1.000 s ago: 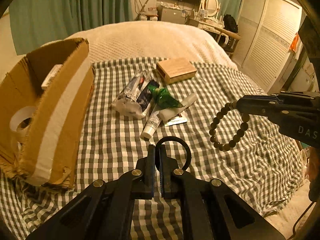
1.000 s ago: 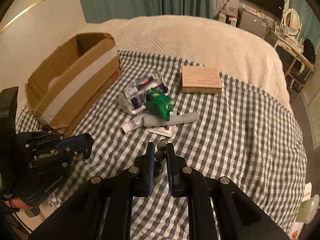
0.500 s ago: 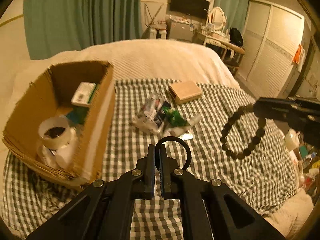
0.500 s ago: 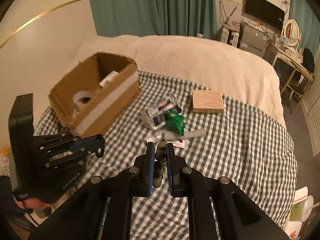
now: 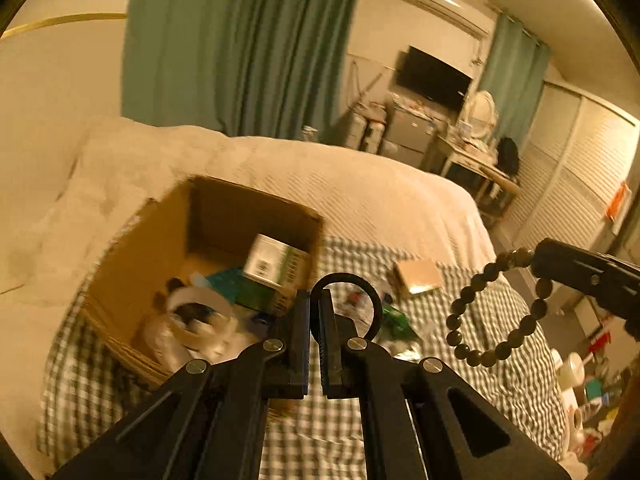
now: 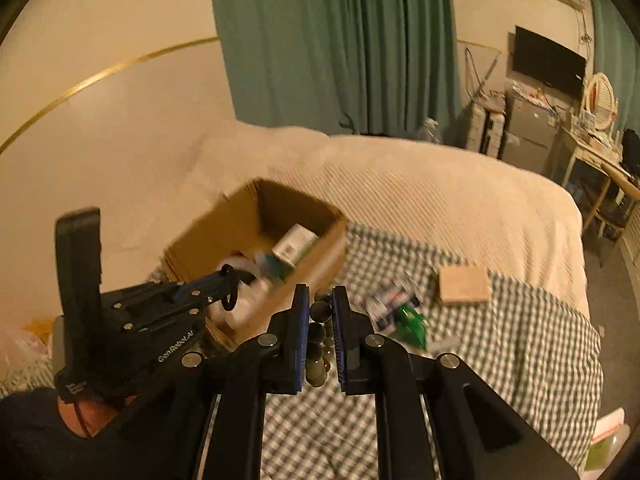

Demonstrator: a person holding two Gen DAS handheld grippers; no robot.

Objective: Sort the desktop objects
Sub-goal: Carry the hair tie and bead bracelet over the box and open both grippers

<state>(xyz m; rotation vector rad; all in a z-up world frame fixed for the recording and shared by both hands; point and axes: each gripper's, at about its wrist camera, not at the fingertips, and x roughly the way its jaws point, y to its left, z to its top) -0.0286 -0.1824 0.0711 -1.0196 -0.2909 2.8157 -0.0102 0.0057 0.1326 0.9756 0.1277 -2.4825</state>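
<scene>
Left gripper (image 5: 315, 308): fingers pressed nearly together, pinching a thin black ring (image 5: 347, 305) that stands up past the tips. Right gripper (image 6: 321, 314): fingers closed on a bead bracelet (image 6: 319, 334); in the left wrist view most of the loop hangs free below the tips. Both are held in the air above the checked cloth (image 5: 460, 380), neither touching anything on it.

Risks, near to far:
- The ring is held by a narrow edge only. A quick swing could twist it in the pinch or let it slip out. It is dark and thin, so it would be hard to find on the cloth.
- The bracelet dangles and can swing. It could catch on the left gripper, which sits just beside it, or hook on the box rim.
- Cardboard box (image 5: 168, 248) lies just beyond the left tips, open, already holding a tape roll (image 5: 198, 314) and a small white-green carton (image 5: 276, 266). Released too early, either item would hit the near wall and drop outside. Both views are blurred here, so aim is uncertain.
- Loose pile further out: green packet (image 6: 412, 322) and other wrappers, then a wooden block (image 6: 464, 284), still unsorted. A low pass could scatter them.
</scene>
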